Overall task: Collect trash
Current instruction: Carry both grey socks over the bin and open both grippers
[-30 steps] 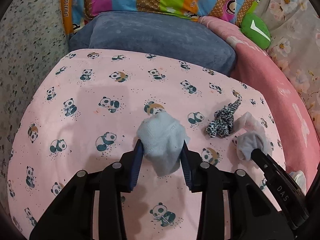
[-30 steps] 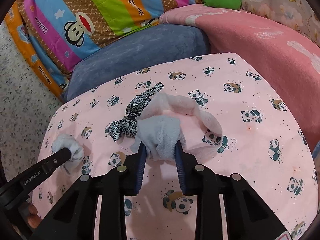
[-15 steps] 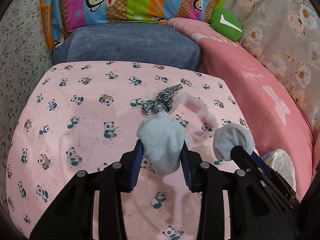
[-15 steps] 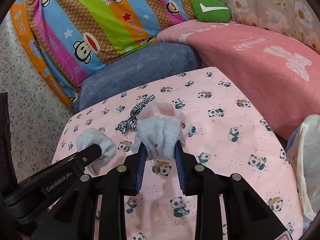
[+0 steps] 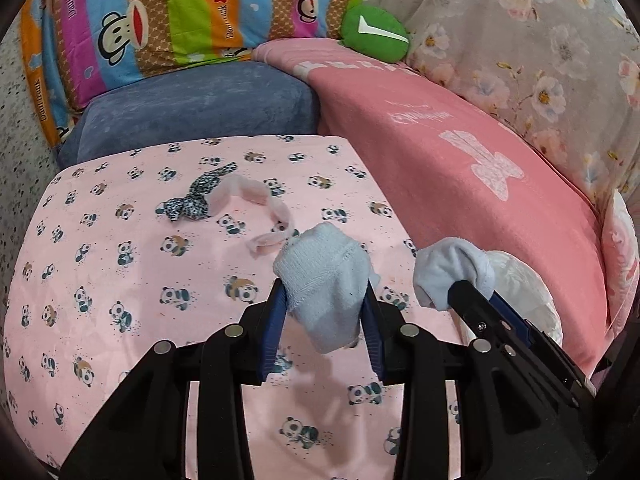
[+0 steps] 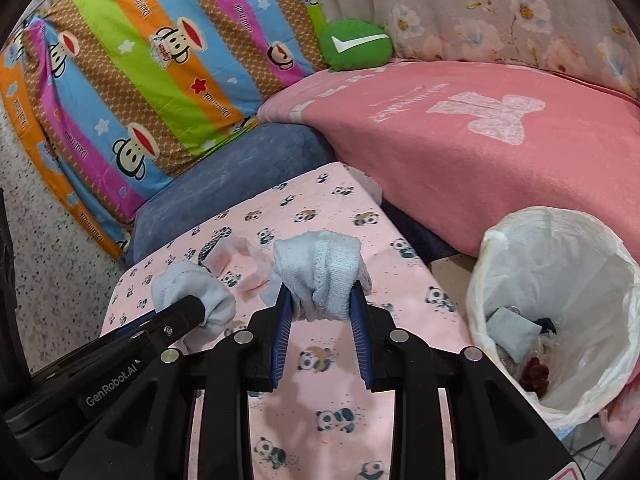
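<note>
My left gripper [image 5: 325, 316] is shut on a light blue sock [image 5: 326, 280], held above the panda-print sheet [image 5: 120, 280]. My right gripper [image 6: 320, 308] is shut on a second light blue sock [image 6: 320, 268]. Each gripper shows in the other's view: the right one with its sock [image 5: 452, 268] at the right, the left one with its sock [image 6: 192, 292] at the left. A bin lined with a white bag [image 6: 560, 240] stands at the right, with a blue cloth and other bits inside. A leopard-print bow [image 5: 192, 204] and a pale pink band [image 5: 264, 208] lie on the sheet.
A blue cushion [image 5: 192, 108] and a striped monkey-print pillow [image 5: 160, 20] lie behind the sheet. A pink blanket [image 5: 460, 152] covers the right side, with a green round cushion [image 5: 374, 34] at its top. Speckled floor [image 6: 48, 240] shows at the left.
Both grippers have carried their socks to the right and upward, away from the bow and pink band. The lined bin has come into the right wrist view.
</note>
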Tool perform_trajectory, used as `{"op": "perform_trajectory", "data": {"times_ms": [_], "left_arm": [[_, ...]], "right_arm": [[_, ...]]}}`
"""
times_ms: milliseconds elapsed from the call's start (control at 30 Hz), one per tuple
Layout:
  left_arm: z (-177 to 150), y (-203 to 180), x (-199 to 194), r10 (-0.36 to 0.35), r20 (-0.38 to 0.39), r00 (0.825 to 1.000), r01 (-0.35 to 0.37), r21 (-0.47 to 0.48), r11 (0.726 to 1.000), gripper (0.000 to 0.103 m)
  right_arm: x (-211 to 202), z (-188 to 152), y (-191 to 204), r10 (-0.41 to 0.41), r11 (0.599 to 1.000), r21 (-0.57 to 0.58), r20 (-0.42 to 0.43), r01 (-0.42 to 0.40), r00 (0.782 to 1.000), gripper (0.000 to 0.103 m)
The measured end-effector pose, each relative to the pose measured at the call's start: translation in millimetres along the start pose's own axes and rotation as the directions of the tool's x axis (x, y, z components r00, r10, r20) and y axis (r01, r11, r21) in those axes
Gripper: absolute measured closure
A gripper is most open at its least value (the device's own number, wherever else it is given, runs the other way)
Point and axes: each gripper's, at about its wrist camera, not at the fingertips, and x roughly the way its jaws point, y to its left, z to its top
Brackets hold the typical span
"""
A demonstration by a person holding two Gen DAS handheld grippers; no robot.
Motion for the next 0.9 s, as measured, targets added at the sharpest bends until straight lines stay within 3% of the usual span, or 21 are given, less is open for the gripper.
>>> {"op": "perform_trajectory", "data": {"times_ms": [500,900], "left_arm": [[-23.6,-117.9,7.9,-0.095,-0.041,0.995,0.101,0.166,0.981,0.068],[-36.3,-181.1,16.0,-0.167,-0.088,0.982,0.183,0.233,0.955,0.068]], "right_arm": [[-44.7,-6.0,-121.3,-0.127,0.980,0.158,0.038,0.120,0.991,0.075],[-68.1,-18.8,-189.4,-0.195,0.951,0.252,0.046,0.177,0.980,0.075]]}}
